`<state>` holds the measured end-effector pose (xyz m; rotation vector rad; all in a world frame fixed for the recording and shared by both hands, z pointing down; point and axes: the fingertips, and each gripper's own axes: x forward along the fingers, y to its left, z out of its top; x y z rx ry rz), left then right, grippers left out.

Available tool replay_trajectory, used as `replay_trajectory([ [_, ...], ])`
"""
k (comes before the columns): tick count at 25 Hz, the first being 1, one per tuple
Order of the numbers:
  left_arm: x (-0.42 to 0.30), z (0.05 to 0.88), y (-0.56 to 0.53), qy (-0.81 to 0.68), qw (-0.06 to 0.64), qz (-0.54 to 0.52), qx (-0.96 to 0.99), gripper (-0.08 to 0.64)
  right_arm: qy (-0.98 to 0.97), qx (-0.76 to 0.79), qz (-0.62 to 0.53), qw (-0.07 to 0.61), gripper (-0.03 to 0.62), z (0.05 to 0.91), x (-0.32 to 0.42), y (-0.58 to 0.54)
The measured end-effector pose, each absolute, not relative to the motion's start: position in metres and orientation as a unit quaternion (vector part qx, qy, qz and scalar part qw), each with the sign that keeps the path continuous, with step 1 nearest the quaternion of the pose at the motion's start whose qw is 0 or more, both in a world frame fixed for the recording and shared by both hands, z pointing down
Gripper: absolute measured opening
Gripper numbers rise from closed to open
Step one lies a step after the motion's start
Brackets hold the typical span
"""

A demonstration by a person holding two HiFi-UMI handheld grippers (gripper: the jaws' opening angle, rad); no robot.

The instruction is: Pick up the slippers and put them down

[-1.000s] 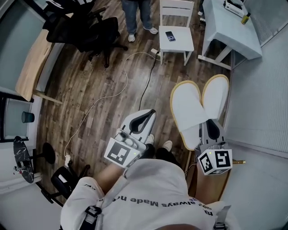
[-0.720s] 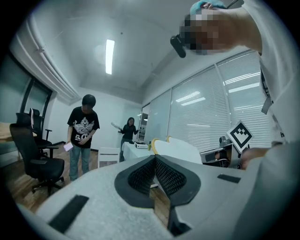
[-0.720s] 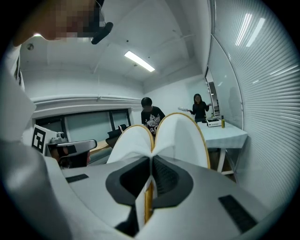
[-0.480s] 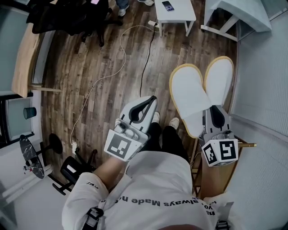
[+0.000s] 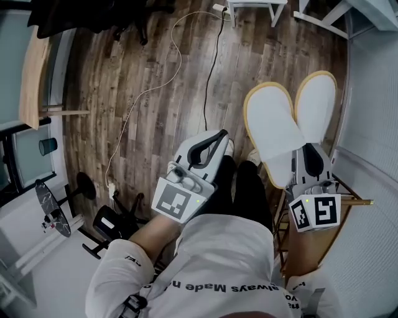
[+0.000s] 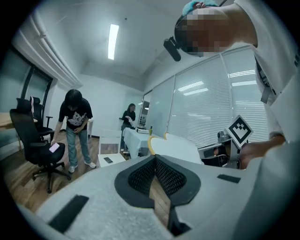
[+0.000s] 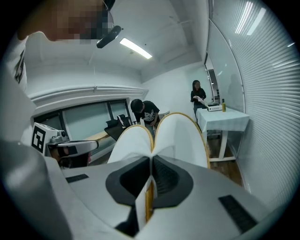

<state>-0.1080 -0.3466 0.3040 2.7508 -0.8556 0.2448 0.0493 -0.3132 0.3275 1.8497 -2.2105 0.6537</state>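
Note:
Two white slippers with yellow edging, one [image 5: 273,127] beside the other [image 5: 316,102], hang above the wooden floor at the right of the head view. My right gripper [image 5: 309,148] is shut on their near ends, pinching both together. In the right gripper view the pair [image 7: 180,133] fans out upward from the closed jaws of the right gripper [image 7: 151,157]. My left gripper [image 5: 222,134] is held over the floor, left of the slippers and apart from them. In its own view the left gripper [image 6: 154,157] has its tips together with nothing between them.
A thin cable [image 5: 180,62] snakes across the wood floor [image 5: 124,112]. A black chair base [image 5: 112,223] stands at lower left and white chair legs [image 5: 252,6] at the top. A blinds-covered wall [image 5: 373,93] runs close on the right. A person [image 6: 75,126] stands beyond.
Both grippers have sunk toward the floor, the right one still carrying the slippers. The head view has tipped further down, so the chair and table have slid off the top.

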Motion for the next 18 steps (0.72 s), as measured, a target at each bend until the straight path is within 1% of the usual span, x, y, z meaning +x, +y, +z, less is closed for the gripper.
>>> replay_trajectory([
  [5, -0.108, 0.356, -0.355, -0.29, 0.13, 0.107, 0.942, 0.011, -0.744, 0.621, 0.229, 0.094, 0.021, 0.372, 0.05, -0.325],
  [10, -0.1, 0.404, -0.365, -0.287, 0.152, 0.13, 0.937, 0.011, -0.736, 0.619, 0.251, 0.108, 0.021, 0.413, 0.055, -0.33],
  [18, -0.094, 0.525, -0.385, -0.268, 0.157, 0.145, 0.939, 0.011, -0.731, 0.613, 0.272, 0.123, 0.021, 0.539, 0.053, -0.355],
])
